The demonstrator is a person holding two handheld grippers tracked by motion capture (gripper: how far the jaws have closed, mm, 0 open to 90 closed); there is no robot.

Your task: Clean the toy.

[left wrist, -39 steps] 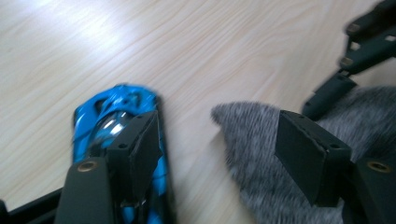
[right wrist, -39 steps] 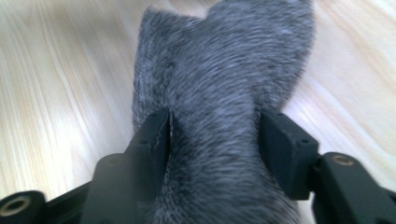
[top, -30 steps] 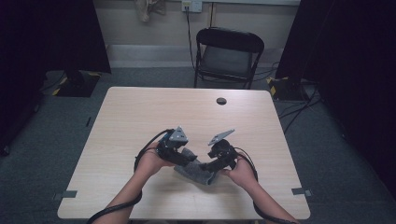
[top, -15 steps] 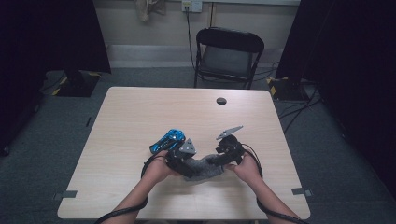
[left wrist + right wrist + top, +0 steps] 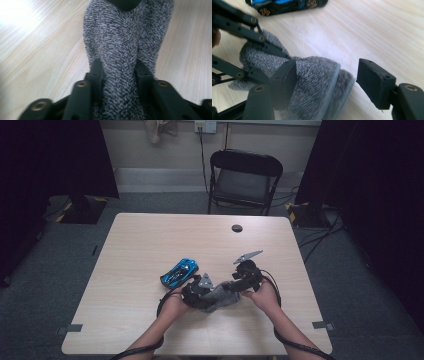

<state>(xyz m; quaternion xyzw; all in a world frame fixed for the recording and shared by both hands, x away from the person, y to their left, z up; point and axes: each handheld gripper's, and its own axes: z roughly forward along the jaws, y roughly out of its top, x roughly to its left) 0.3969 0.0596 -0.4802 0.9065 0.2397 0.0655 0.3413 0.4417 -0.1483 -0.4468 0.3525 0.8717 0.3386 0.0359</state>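
Left gripper (image 5: 117, 82) jaws just closed on the grey sock (image 5: 222, 296), lower centre of bench (image 5: 140, 245) — toy car (image 5: 179, 271) now uncovered. Right gripper (image 5: 325, 82) jaws open, one inside the cuff — stretch next, probably.

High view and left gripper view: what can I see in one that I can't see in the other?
The high view gives the blue toy car, the black chair and the person's left hand and right hand. The left gripper view gives a close look: the left gripper has just been closing, and its jaws pinch the grey sock so near that the fuzzy threads show. Both share the sock and the wooden table.
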